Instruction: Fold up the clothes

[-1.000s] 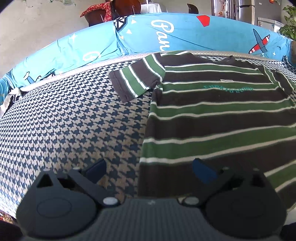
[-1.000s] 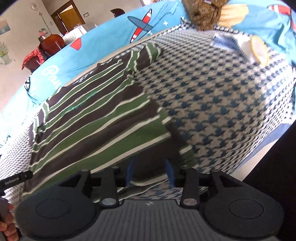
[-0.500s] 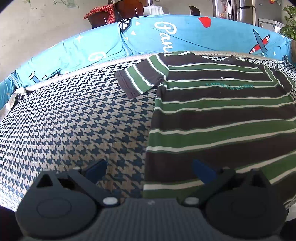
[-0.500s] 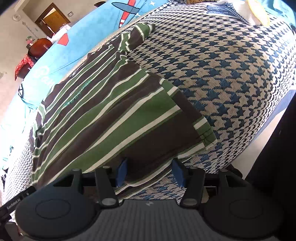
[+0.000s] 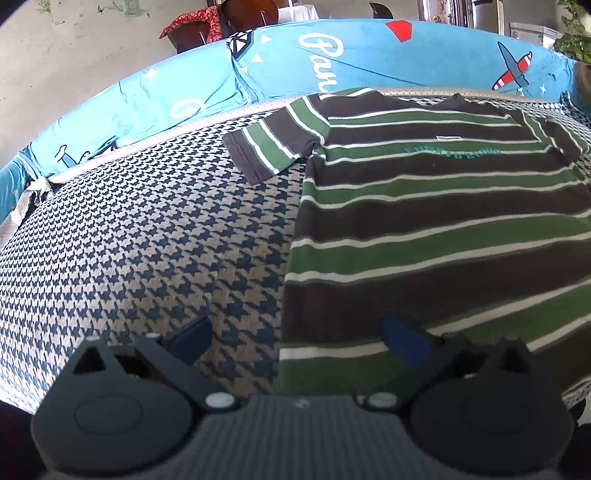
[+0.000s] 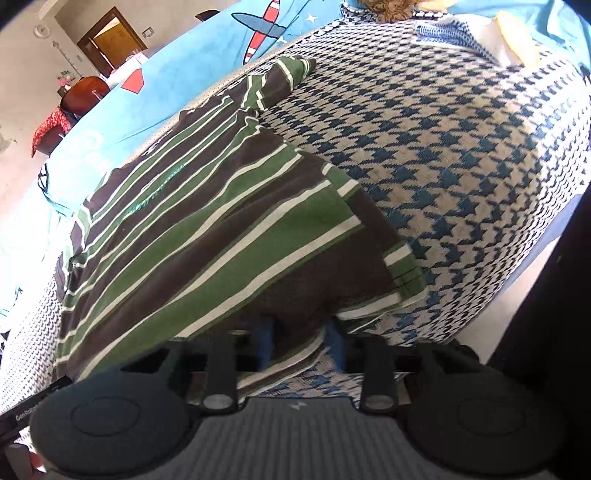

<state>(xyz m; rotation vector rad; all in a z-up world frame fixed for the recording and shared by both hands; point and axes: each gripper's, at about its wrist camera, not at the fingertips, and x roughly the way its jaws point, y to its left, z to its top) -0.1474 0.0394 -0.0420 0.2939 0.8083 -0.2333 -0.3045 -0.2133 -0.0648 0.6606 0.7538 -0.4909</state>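
A brown, green and white striped T-shirt (image 5: 424, 221) lies flat, front up, on a houndstooth bed cover (image 5: 147, 240). My left gripper (image 5: 295, 339) is open just above the cover, its blue pads wide apart on either side of the shirt's lower left corner. In the right wrist view, the shirt (image 6: 207, 229) stretches away to the upper left. My right gripper (image 6: 300, 341) is shut on the shirt's hem near its lower right corner. The fabric bunches between the blue pads (image 6: 266, 338) and hides their tips.
Blue bedding with planes and lettering (image 5: 332, 62) runs along the far side of the bed. The cover's near edge (image 6: 517, 280) drops to a pale floor at the right. A brown plush (image 6: 391, 7) and a yellow-and-white item (image 6: 513, 33) lie far off. A chair with red cloth (image 5: 199, 26) stands behind.
The right gripper came in lower at the hem; its pads spread, then closed on the fabric. The left view has hardly shifted and its jaws stay wide.
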